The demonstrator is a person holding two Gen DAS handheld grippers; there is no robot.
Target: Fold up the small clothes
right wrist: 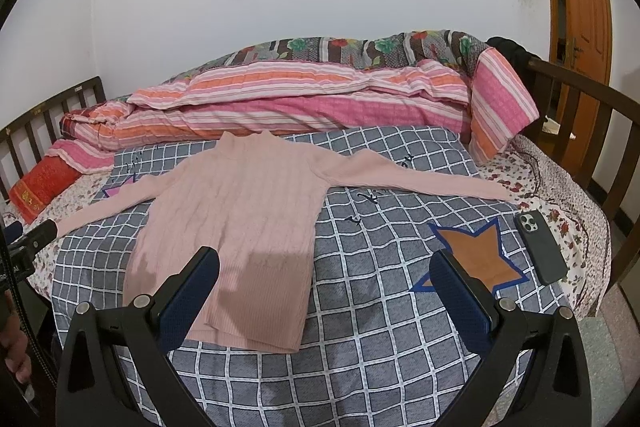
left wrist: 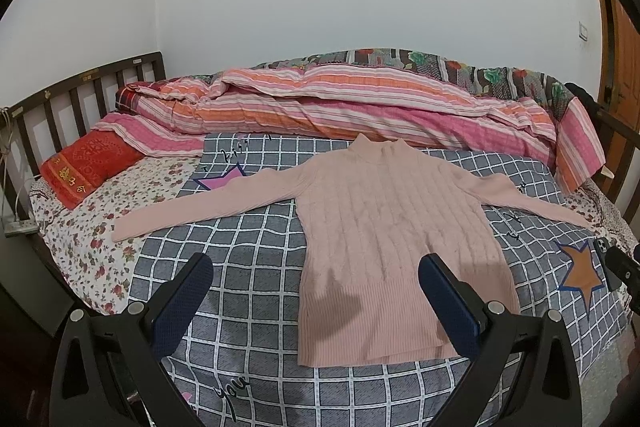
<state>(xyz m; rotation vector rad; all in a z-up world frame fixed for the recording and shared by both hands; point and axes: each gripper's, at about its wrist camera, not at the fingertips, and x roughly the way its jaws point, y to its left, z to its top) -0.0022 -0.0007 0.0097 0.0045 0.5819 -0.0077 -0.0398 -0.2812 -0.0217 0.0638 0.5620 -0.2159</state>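
A pink ribbed sweater (left wrist: 392, 227) lies flat and face up on a grey checked cloth (left wrist: 248, 267), collar away from me, both sleeves spread out to the sides. It also shows in the right wrist view (right wrist: 236, 223). My left gripper (left wrist: 316, 263) is open and empty, held above the sweater's hem near its left edge. My right gripper (right wrist: 324, 263) is open and empty, above the cloth just right of the sweater's hem. Neither gripper touches the sweater.
A rolled striped quilt (left wrist: 340, 107) lies along the far side of the bed. A red pillow (left wrist: 88, 163) sits at the left. A dark phone (right wrist: 540, 247) lies at the right edge. A wooden bed rail (right wrist: 580, 115) stands at the right, and a door (right wrist: 580, 11) beyond it.
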